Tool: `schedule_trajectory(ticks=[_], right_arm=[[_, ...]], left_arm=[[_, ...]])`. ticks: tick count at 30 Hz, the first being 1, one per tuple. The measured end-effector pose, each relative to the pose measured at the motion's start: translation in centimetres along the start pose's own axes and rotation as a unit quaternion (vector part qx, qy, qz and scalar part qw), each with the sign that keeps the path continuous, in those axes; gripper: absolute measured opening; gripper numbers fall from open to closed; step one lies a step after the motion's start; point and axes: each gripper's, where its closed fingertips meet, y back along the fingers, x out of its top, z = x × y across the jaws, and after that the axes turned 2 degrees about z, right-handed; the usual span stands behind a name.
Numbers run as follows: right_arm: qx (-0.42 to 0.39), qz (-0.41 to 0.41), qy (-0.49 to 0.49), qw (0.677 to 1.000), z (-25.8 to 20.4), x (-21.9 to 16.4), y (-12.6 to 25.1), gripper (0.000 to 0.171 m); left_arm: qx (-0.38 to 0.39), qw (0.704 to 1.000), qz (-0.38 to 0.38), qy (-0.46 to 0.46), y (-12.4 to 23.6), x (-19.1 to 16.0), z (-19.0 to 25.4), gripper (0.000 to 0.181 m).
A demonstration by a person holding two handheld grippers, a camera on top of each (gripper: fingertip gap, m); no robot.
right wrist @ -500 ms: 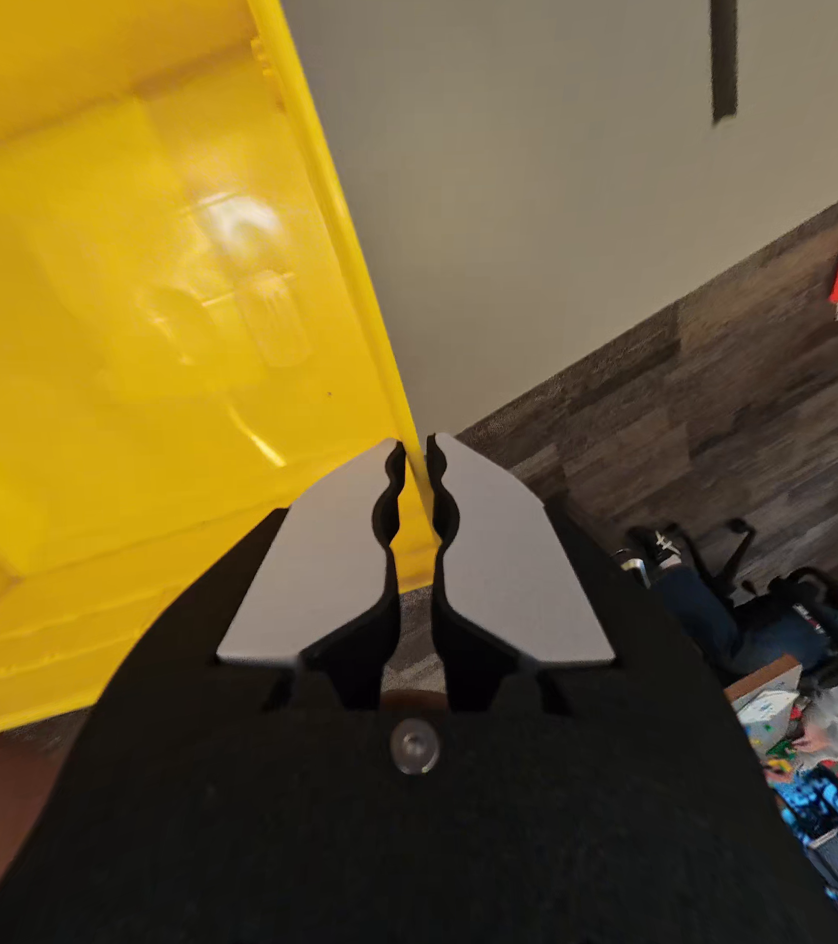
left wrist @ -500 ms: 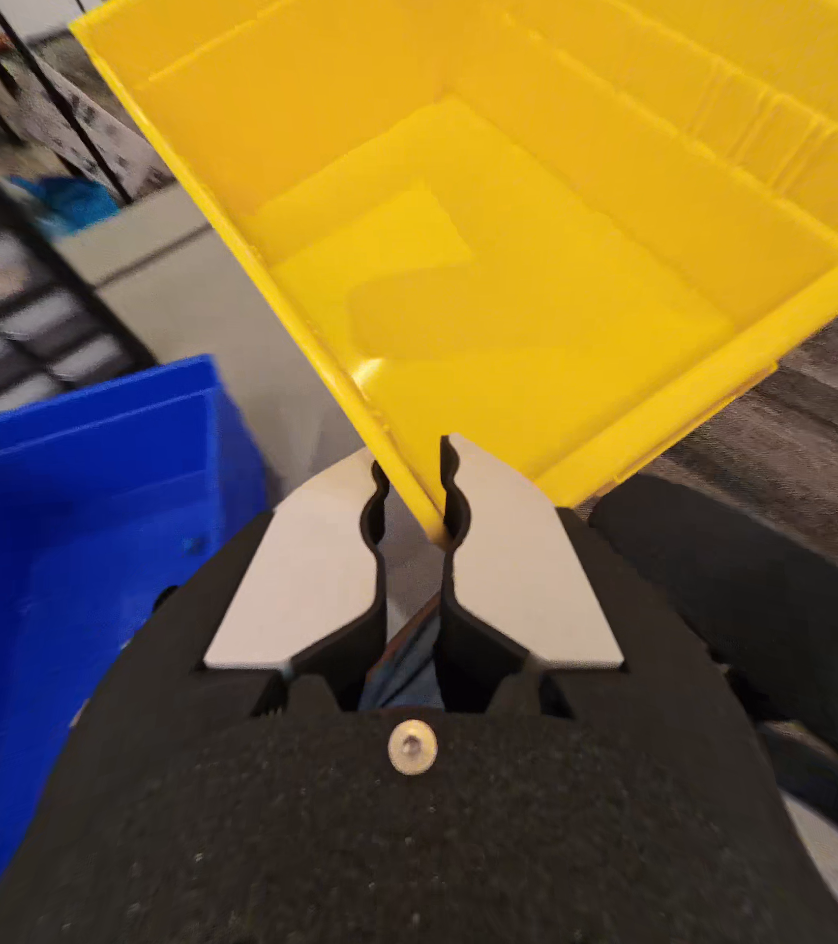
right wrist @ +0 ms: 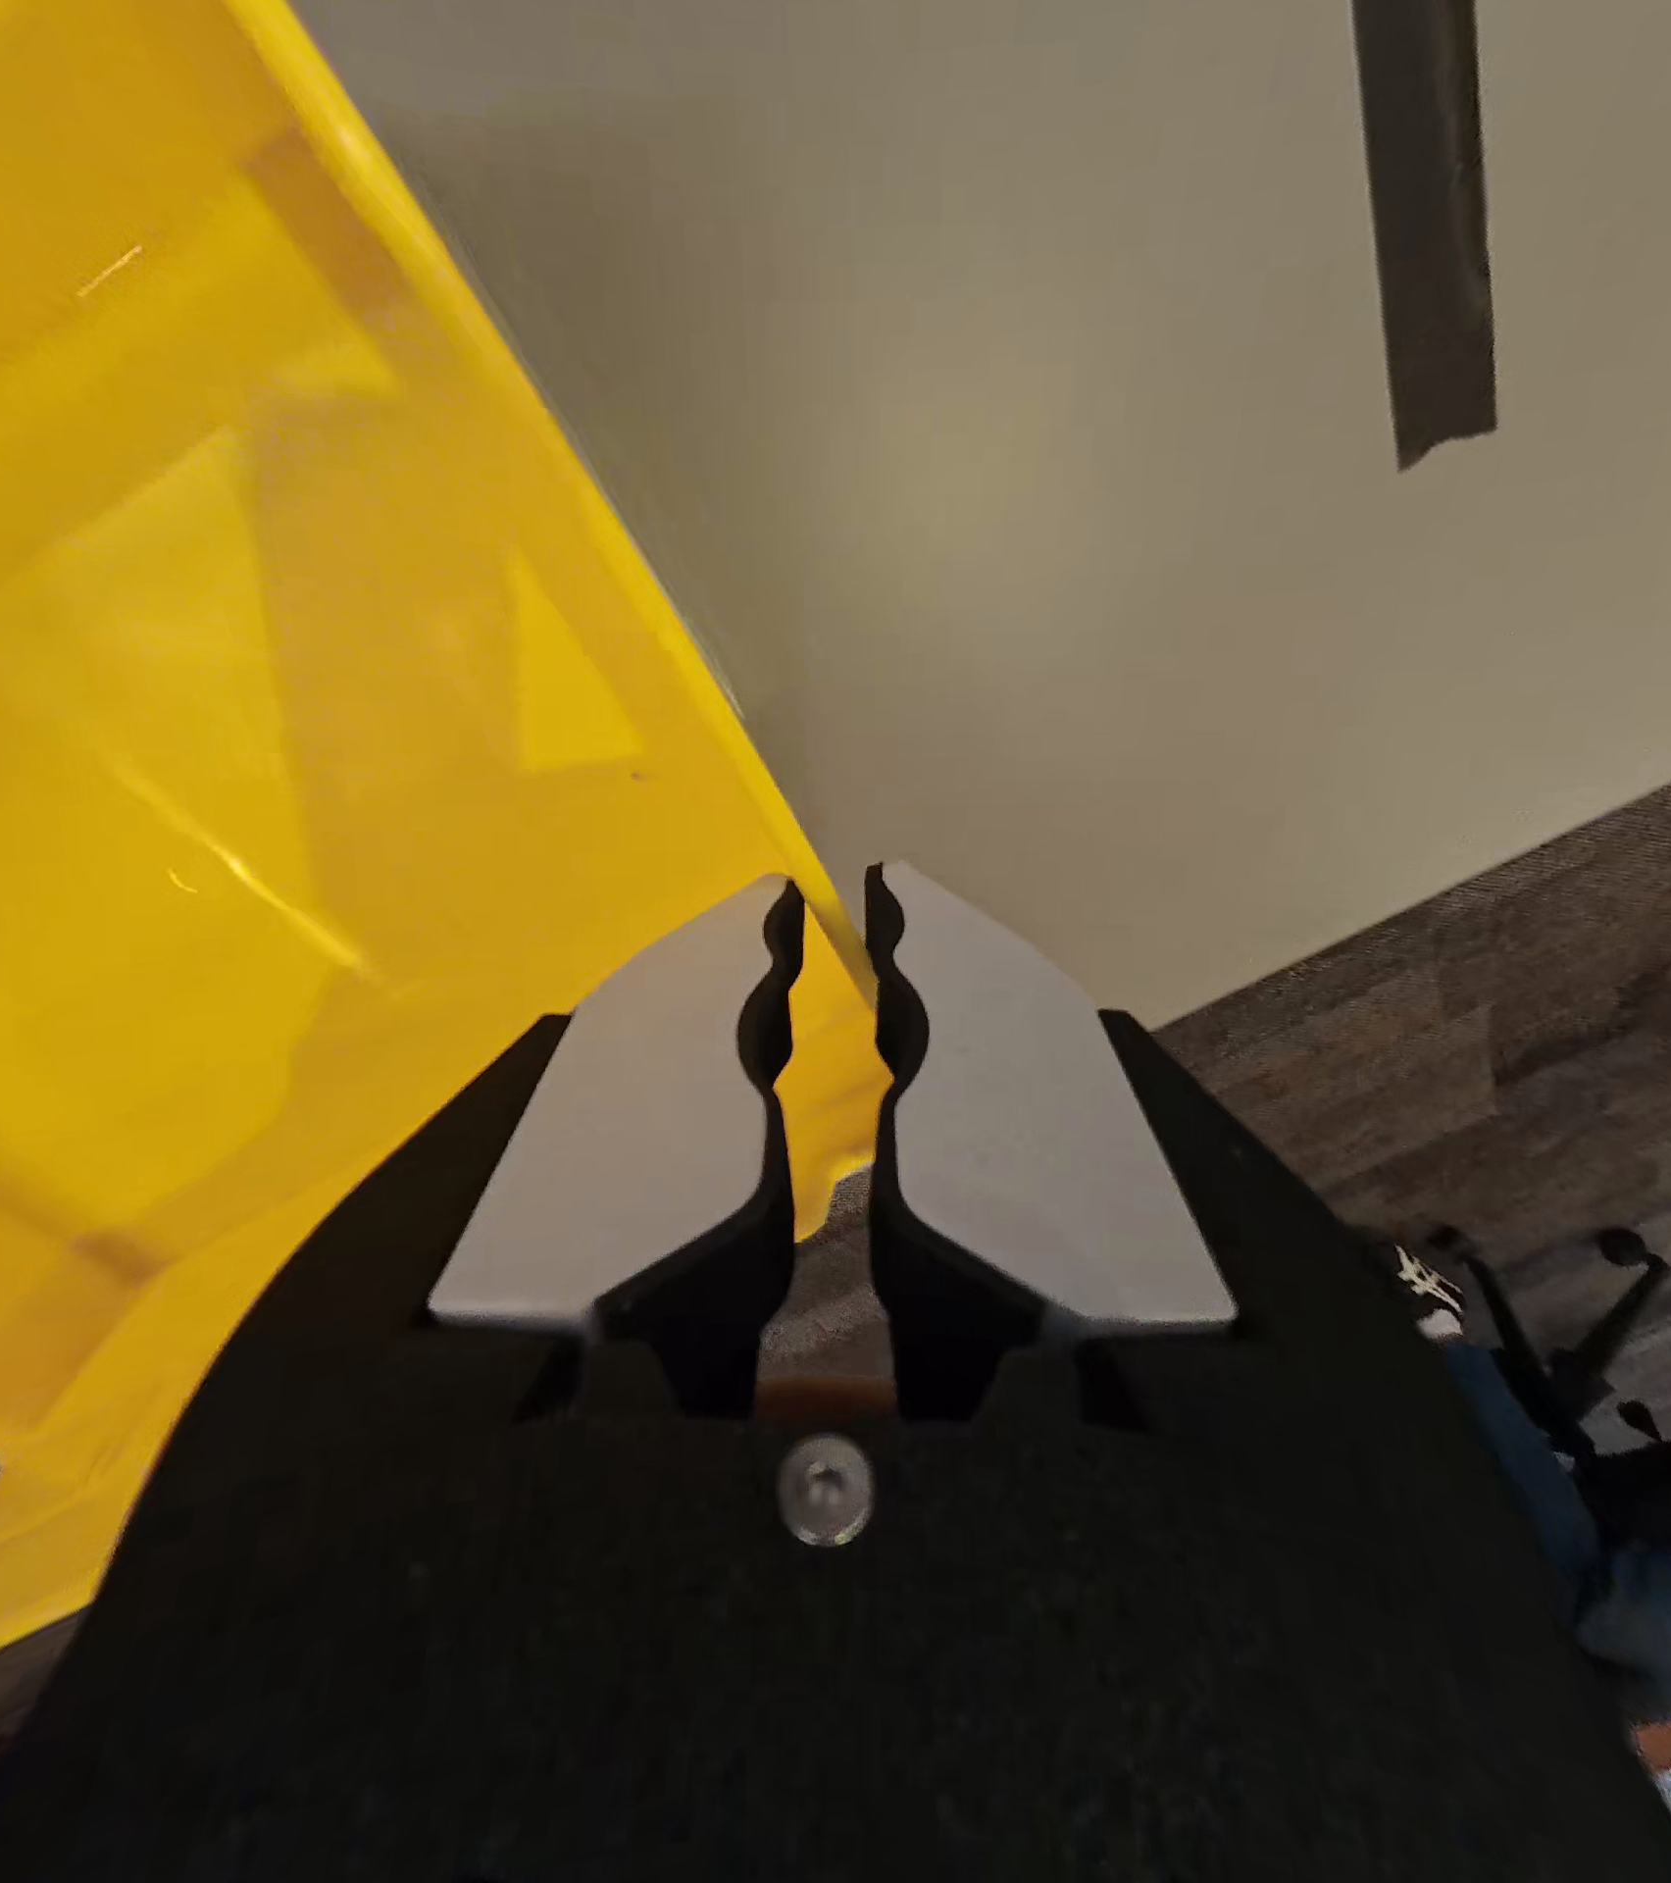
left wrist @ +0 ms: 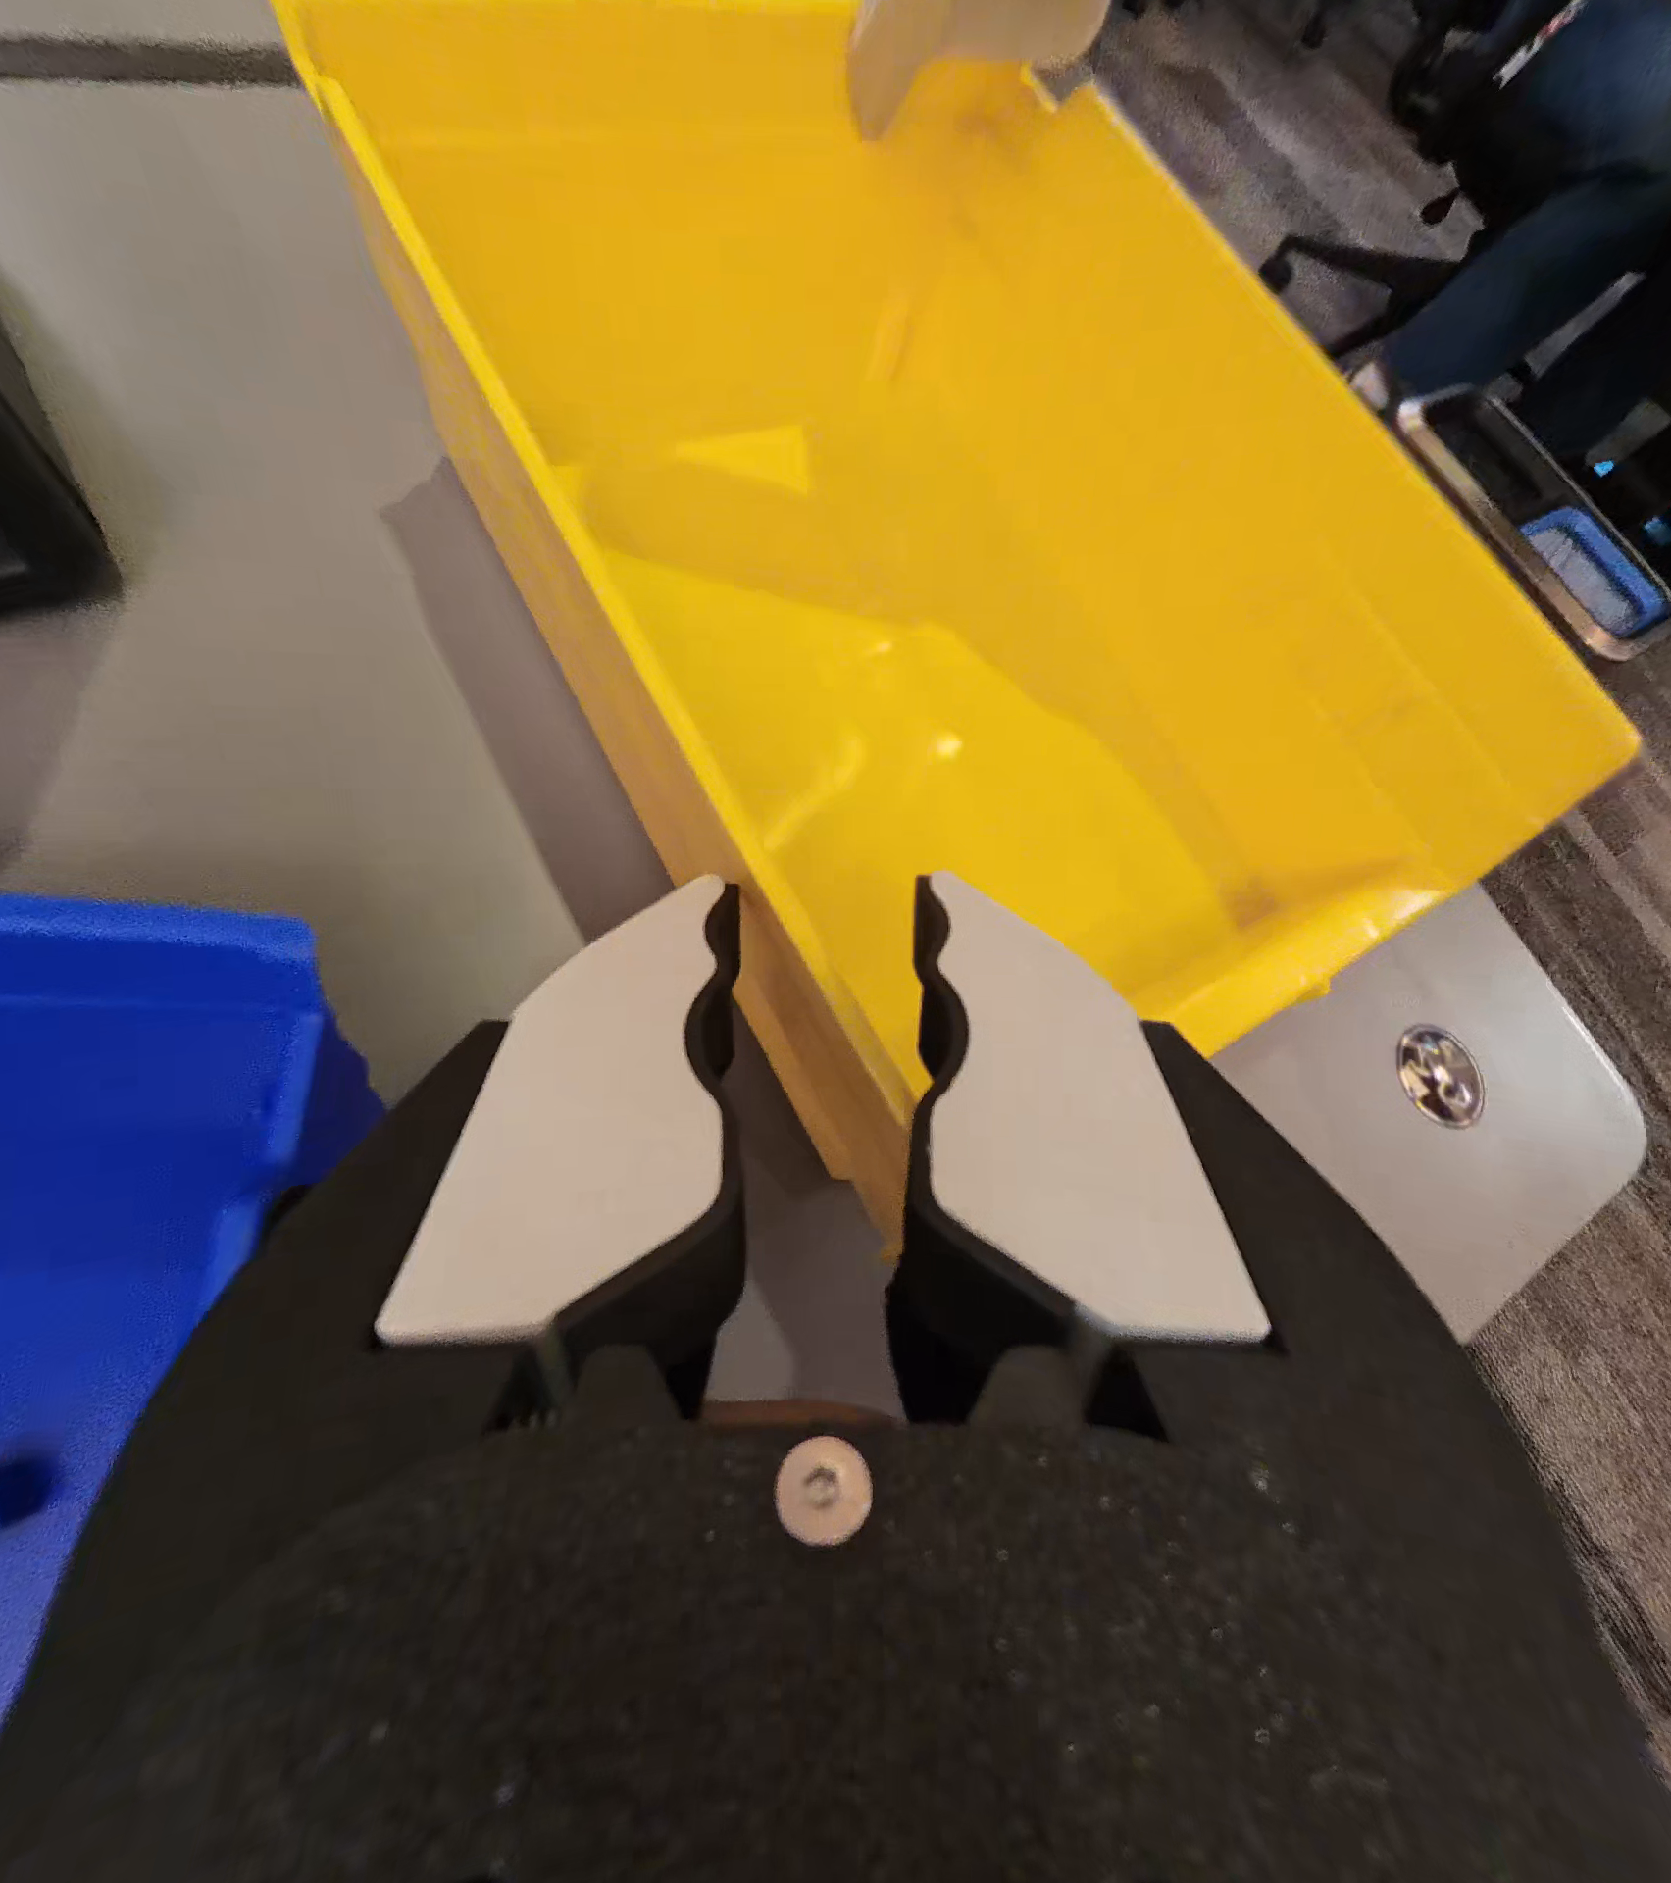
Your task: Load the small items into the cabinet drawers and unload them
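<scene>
A: The left tongs have spread apart since a moment ago, astride the yellow drawer's side wall.

B: Right tongs grip its opposite wall; drawer rests on the table, lengthwise away from the left camera.

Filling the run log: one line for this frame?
left gripper: open, astride yellow bin wall | right gripper: narrow gap around bin wall, grip unclear | bin: empty, over table

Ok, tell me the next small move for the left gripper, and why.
Probably draw the left gripper straight back off the yellow bin. Its jaws stand open astride the bin's near wall, and the empty bin appears to rest on the table, so nothing is left to hold.
</scene>
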Motion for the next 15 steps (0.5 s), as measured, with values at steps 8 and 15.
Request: schedule_trajectory(ticks=[8, 15], right_arm=[[-0.029, -0.002, 0.003, 1.000, 4.3, 1.1, -0.6, 0.013], [-0.160, 0.136, -0.084, 0.974, 4.8, 3.8, 7.2, 0.043]], left_arm=[[-0.072, 0.995, 0.049, -0.045, 6.4, -0.9, 4.4, 0.052], [-0.170, 0.979, 0.063, -0.096, 20.9, -1.6, 0.7, 0.083]])
